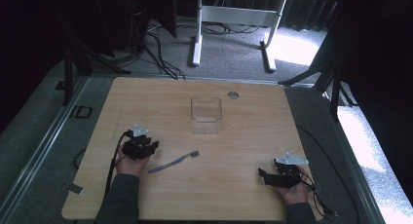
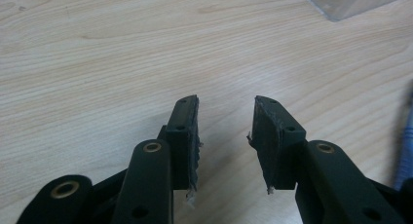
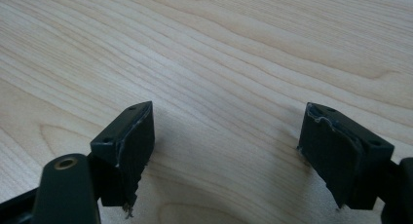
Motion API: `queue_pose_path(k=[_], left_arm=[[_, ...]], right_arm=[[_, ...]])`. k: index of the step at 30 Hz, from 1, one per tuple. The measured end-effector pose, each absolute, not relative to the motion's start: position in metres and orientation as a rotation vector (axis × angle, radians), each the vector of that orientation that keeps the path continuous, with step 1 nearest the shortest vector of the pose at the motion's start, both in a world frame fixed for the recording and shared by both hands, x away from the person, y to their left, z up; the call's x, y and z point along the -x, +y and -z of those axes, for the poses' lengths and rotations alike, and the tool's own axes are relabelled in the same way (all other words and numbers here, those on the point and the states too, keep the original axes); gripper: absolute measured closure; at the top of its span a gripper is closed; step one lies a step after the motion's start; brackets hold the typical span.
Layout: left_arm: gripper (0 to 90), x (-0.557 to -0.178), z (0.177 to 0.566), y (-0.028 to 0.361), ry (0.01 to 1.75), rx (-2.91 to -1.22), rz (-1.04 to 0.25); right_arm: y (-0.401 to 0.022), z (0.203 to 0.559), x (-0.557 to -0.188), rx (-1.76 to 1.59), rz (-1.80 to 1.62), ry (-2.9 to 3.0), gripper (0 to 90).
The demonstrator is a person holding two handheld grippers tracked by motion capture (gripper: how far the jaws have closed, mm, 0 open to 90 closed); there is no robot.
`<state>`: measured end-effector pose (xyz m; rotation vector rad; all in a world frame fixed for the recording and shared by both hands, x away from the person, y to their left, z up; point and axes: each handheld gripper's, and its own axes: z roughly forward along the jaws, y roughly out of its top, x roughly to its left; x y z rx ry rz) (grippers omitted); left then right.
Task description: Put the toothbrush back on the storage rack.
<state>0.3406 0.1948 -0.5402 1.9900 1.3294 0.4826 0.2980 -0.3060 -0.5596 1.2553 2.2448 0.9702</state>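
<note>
the left gripper (image 1: 146,145), jaws parted on nothing, sits just left of the blue toothbrush (image 1: 174,162) – handle end nearest, long axis slanting up-right toward the clear box (image 1: 206,115) – the right gripper (image 1: 267,176), agape and empty, lies farther off.

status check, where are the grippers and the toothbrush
Left hand-held gripper open, empty, beside toothbrush. Right hand-held gripper open, empty, apart. Toothbrush flat on table; path unobstructed.
</note>
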Motion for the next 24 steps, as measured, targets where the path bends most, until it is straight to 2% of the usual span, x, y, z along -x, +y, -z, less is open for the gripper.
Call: queue_pose_path(k=[24], left_arm=[[59.2, -0.325, 0.493, 0.190, 1.154, -2.028, -0.450]], right_arm=[[-0.306, 0.560, -0.297, -1.263, -0.967, 2.237, 20.8]])
